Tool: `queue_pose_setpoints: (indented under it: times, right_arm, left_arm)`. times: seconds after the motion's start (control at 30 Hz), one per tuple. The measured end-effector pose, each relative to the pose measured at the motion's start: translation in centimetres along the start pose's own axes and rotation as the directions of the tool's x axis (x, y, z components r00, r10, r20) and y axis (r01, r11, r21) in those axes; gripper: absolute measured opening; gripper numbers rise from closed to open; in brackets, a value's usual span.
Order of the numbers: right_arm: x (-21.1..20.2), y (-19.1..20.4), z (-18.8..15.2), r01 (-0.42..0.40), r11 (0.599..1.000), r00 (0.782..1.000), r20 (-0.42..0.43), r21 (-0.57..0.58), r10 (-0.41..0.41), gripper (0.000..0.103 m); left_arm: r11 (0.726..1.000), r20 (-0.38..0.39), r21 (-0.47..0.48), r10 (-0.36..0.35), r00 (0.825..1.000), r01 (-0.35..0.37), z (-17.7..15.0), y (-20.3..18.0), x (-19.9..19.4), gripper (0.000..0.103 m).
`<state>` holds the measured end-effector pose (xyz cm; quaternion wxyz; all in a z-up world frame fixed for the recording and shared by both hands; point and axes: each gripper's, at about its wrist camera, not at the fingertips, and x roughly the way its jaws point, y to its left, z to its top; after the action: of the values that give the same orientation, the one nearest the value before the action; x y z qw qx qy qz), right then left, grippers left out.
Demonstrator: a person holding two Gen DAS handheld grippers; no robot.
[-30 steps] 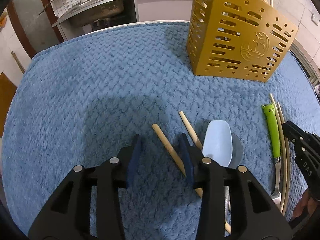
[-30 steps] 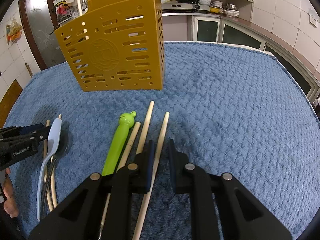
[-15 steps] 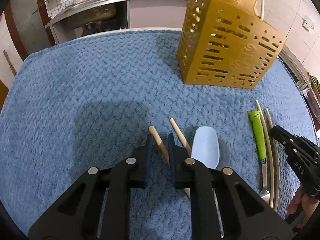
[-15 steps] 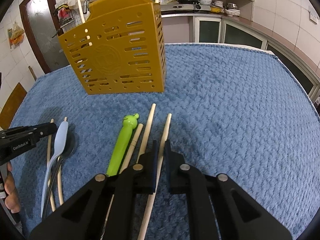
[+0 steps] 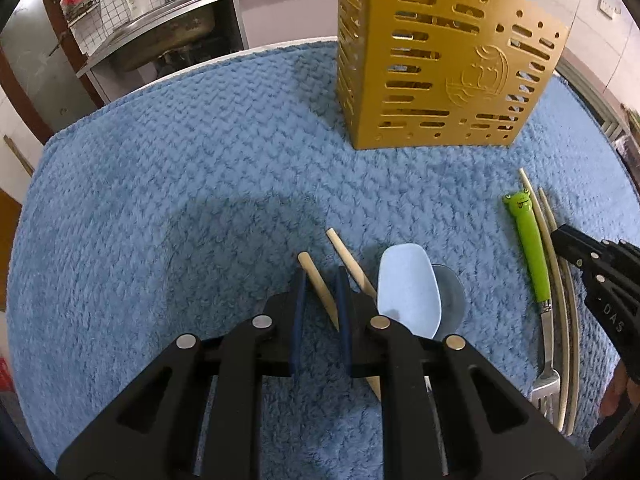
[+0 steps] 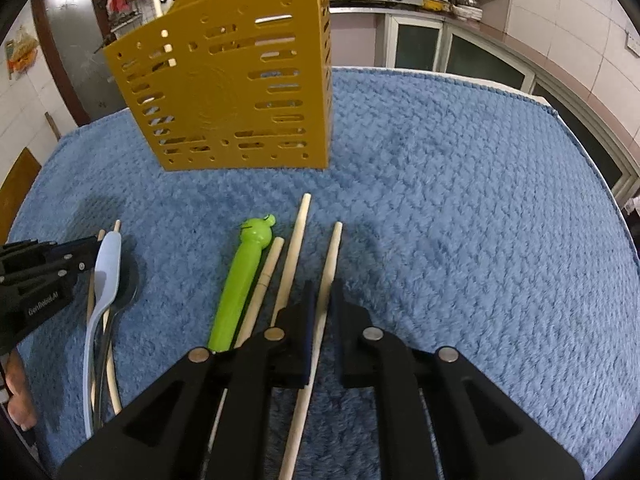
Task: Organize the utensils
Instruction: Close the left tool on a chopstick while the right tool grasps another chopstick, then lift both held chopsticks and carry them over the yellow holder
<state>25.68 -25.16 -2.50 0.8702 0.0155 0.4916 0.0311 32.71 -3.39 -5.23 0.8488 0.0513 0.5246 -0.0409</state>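
My left gripper [image 5: 320, 280] is shut on a wooden chopstick [image 5: 316, 284] and holds it over the blue mat [image 5: 160, 200]. A second chopstick [image 5: 350, 262], a light blue spoon [image 5: 406, 292] and a grey spoon [image 5: 450, 292] lie just right of it. My right gripper [image 6: 322, 290] is shut on a wooden chopstick [image 6: 330, 256]. Left of it lie two more chopsticks [image 6: 294, 240] and a green frog-handled fork [image 6: 242, 280]. The yellow slotted utensil holder [image 6: 236, 80] stands upright at the back, with sticks poking out of its top; it also shows in the left wrist view [image 5: 440, 64].
The mat covers the whole tabletop. A kitchen sink counter [image 5: 160, 32] lies beyond the far edge. Cabinets and a stove shelf [image 6: 400, 4] stand behind the table. A wooden board [image 6: 16, 196] sits off the left edge.
Both grippers closed from open onto a chopstick each. Both then rose slightly and moved toward the yellow holder, which looks nearer now.
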Motion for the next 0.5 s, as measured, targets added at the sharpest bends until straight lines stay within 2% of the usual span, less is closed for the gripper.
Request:
queue_pose_setpoints:
  times: [0.17, 0.33, 0.5]
  right_arm:
    - [0.3, -0.3, 0.7, -0.005, 0.999, 0.999, -0.037, 0.044, 0.006, 0.010]
    - [0.5, -0.3, 1.5, 0.006, 0.999, 0.997, -0.071, 0.032, -0.003, 0.008]
    - [0.3, -1.3, 2.0, -0.024, 0.998, 0.997, -0.068, 0.064, 0.029, 0.006]
  left_arm:
    - [1.000, -0.014, 0.016, 0.026, 1.000, -0.025, 0.3, -0.3, 0.4, 0.013]
    - [0.998, -0.022, 0.025, 0.050, 0.999, -0.050, 0.4, -0.9, 0.2, 0.012]
    - [1.000, -0.008, 0.001, 0.019, 1.000, -0.019, 0.7, 0.0, -0.5, 0.009]
